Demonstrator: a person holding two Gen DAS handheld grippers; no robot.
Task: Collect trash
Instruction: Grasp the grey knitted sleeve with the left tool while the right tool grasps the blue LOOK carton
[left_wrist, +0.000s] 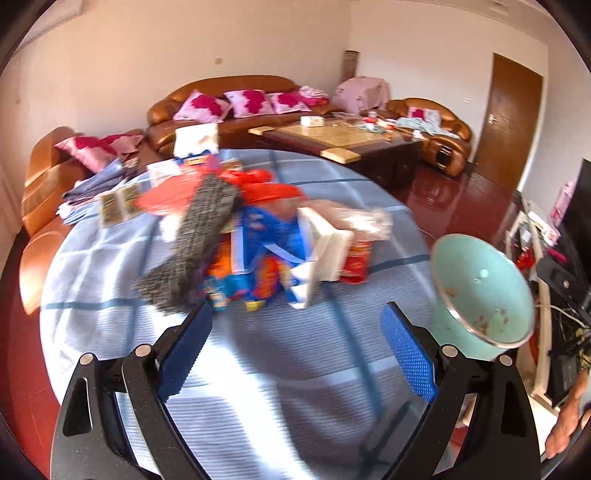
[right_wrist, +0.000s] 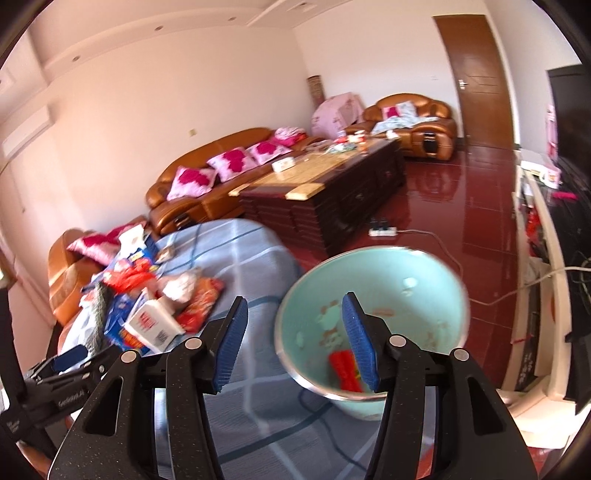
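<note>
A pile of trash (left_wrist: 255, 236) lies on the round table with the blue checked cloth (left_wrist: 258, 362): snack wrappers, a red plastic bag, a white box, a dark grey scouring pad. The pile also shows in the right wrist view (right_wrist: 147, 306). A teal bin (left_wrist: 484, 291) stands at the table's right edge. In the right wrist view the bin (right_wrist: 417, 295) holds a red wrapper (right_wrist: 343, 369). My left gripper (left_wrist: 297, 325) is open and empty, just short of the pile. My right gripper (right_wrist: 295, 321) is open and empty, above the bin's near rim.
Brown leather sofas with pink cushions (left_wrist: 236, 107) line the far wall. A dark coffee table (left_wrist: 340, 144) stands behind the round table. A power strip (right_wrist: 382, 231) lies on the red floor. A TV stand with cables (right_wrist: 539, 295) is at the right.
</note>
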